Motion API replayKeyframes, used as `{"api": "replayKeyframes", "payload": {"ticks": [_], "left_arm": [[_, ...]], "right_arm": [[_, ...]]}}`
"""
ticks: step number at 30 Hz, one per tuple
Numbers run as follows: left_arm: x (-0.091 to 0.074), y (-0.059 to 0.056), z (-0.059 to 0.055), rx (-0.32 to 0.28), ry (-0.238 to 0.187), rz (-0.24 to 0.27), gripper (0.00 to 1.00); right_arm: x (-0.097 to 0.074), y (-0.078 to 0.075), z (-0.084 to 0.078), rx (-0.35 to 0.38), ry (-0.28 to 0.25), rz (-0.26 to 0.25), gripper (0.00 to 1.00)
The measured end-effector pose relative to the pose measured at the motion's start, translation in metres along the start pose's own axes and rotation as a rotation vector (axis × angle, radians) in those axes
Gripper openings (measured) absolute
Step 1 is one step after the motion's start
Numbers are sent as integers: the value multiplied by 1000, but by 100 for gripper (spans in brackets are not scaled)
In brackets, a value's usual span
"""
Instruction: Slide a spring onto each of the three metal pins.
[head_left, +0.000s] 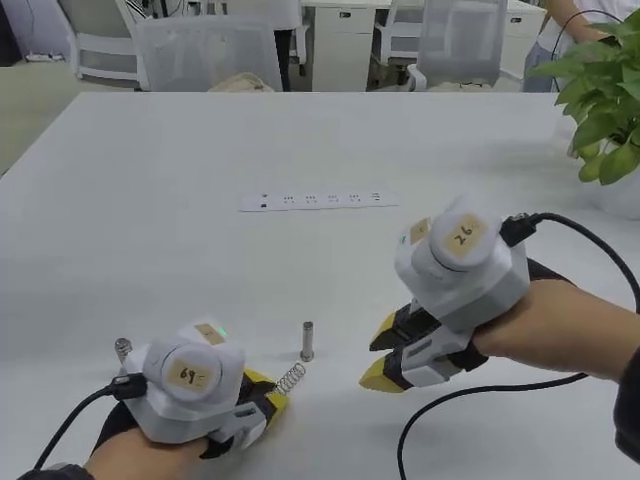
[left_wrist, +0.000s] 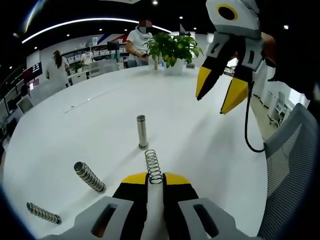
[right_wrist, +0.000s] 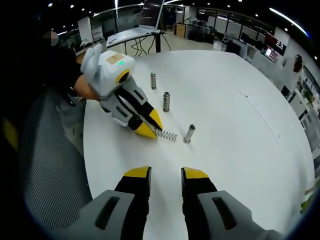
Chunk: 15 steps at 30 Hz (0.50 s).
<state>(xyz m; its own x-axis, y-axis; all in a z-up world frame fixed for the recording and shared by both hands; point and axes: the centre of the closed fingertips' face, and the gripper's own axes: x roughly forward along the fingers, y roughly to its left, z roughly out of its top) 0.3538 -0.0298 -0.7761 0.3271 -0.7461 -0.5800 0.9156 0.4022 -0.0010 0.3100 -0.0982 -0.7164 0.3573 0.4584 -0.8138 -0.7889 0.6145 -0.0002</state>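
Observation:
My left gripper (head_left: 274, 396) is shut on one end of a small steel spring (head_left: 291, 376); the spring lies low over the white table and points at a bare upright metal pin (head_left: 307, 341). In the left gripper view the spring (left_wrist: 153, 167) sticks out from the closed yellow tips (left_wrist: 156, 179), just short of the bare pin (left_wrist: 142, 131). Two other pins (left_wrist: 90, 176) (left_wrist: 44, 213) each carry a spring. My right gripper (head_left: 375, 362) hovers open to the right of the bare pin, holding nothing. Its own view shows the open jaws (right_wrist: 166, 172), the left gripper (right_wrist: 149, 131), the spring (right_wrist: 167, 135) and the bare pin (right_wrist: 189, 133).
A white power strip (head_left: 318, 201) lies flat mid-table. A potted plant (head_left: 600, 110) stands at the far right edge. A black cable (head_left: 470, 395) trails from the right gripper across the table. Chairs (head_left: 205, 50) line the far side.

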Motion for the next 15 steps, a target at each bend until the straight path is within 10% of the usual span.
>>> {"api": "replayKeyframes", "payload": {"ticks": [15], "left_arm": [[-31, -25, 28, 41, -78, -57, 3]], "right_arm": [[-14, 7, -12, 50, -40, 0, 23]]}}
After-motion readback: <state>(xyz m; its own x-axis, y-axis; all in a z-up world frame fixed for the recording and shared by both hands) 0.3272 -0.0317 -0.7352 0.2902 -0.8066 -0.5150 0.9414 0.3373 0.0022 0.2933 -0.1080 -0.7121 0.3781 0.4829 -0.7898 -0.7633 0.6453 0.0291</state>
